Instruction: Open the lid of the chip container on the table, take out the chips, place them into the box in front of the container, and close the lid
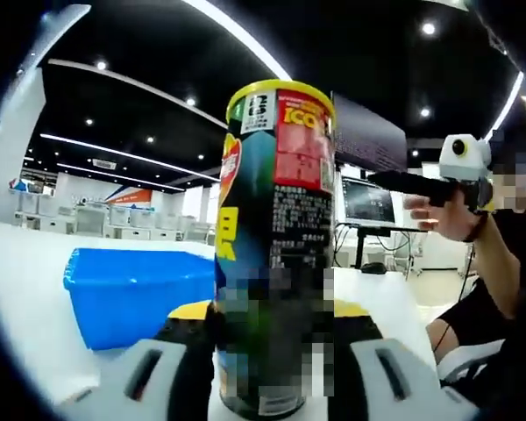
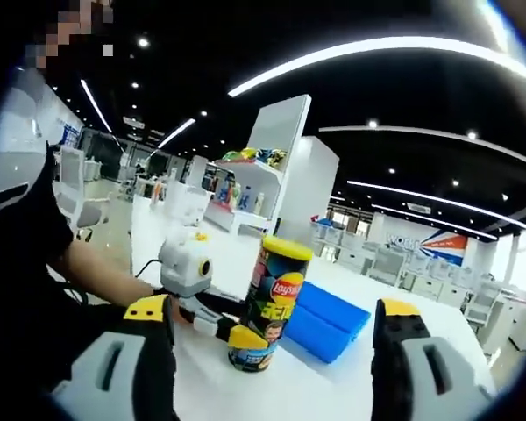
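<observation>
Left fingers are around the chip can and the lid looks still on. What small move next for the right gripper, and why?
Probably bring the right gripper, open and off to the side, in over the yellow lid. The left gripper already clamps the chip can low down, upright on the table beside the blue box, so the can is steadied for prying the lid.

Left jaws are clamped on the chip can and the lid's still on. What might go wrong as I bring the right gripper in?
1. The left gripper grips the chip can low on its body, so pulling at the yellow lid may tilt or tip the tall can.
2. The right gripper is open and well away from the can; a misaligned approach may knock it.
3. The blue box lies right behind the can and may get bumped.
</observation>
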{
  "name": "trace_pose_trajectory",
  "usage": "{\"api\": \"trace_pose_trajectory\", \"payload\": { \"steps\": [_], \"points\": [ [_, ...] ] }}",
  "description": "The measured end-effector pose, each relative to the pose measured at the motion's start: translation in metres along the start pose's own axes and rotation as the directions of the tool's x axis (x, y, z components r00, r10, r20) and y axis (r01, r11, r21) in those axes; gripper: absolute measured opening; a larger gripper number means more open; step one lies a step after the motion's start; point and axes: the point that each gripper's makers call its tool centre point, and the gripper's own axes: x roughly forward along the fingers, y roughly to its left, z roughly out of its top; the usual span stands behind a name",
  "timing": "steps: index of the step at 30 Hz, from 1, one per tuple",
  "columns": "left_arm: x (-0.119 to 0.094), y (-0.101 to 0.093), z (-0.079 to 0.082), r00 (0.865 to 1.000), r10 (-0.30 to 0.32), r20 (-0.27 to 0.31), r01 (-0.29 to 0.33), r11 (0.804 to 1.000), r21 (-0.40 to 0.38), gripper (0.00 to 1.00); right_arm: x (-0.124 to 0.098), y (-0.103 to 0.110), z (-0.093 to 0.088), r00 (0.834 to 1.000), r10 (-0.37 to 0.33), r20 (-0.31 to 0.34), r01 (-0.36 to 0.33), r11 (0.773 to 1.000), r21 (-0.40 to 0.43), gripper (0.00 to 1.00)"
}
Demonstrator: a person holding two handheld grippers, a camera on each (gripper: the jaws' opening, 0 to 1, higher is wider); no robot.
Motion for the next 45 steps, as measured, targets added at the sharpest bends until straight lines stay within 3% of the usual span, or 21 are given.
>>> {"api": "trace_pose_trajectory", "payload": {
  "steps": [5, 9, 12, 15, 18, 22, 29, 36, 45],
  "points": [
    [-0.001, -0.001, 0.001, 1.0, 0.001, 0.005, -0.001, 1.0, 0.001, 0.48, 0.032, -0.008, 0.036, 0.998, -0.005, 0.061, 0.007, 0.999, -0.032, 0.84],
    [-0.002, -0.002, 0.002, 1.0, 0.005, 0.005, -0.005, 1.0, 0.004, 0.48, 0.062, -0.007, 0.048, 0.996, 0.012, 0.084, -0.009, 0.999, -0.035, 0.78],
    [-0.003, -0.002, 0.002, 1.0, 0.005, 0.006, -0.005, 1.0, 0.004, 0.48, 0.082, -0.004, 0.044, 0.997, 0.019, 0.075, -0.018, 1.0, -0.013, 0.77],
    [-0.003, -0.002, 0.003, 1.0, 0.006, 0.007, -0.006, 1.0, 0.004, 0.48, 0.099, -0.006, 0.028, 1.0, 0.01, 0.026, -0.01, 1.0, 0.007, 0.69],
    [-0.004, -0.002, 0.003, 1.0, 0.004, 0.007, -0.004, 1.0, 0.003, 0.48, 0.109, -0.006, 0.016, 1.0, 0.024, 0.002, -0.024, 0.994, 0.107, 0.64],
    [-0.005, -0.003, 0.004, 1.0, 0.001, 0.006, -0.001, 1.0, 0.001, 0.48, 0.117, -0.011, 0.007, 1.0, 0.007, -0.016, -0.005, 0.992, 0.123, 0.54],
    [-0.006, -0.003, 0.005, 1.0, -0.003, 0.01, 0.003, 1.0, 0.001, 0.48, 0.122, -0.01, -0.008, 0.996, 0.011, -0.092, 0.001, 0.991, 0.135, 0.48],
    [-0.006, -0.004, 0.005, 1.0, -0.002, 0.012, 0.002, 1.0, 0.005, 0.48, 0.122, -0.01, -0.009, 0.992, 0.002, -0.123, 0.016, 0.989, 0.147, 0.44],
    [-0.007, -0.003, 0.005, 1.0, 0.002, 0.014, -0.002, 1.0, 0.01, 0.48, 0.12, -0.013, -0.008, 0.998, -0.021, -0.067, 0.037, 0.967, 0.252, 0.42]
  ]
}}
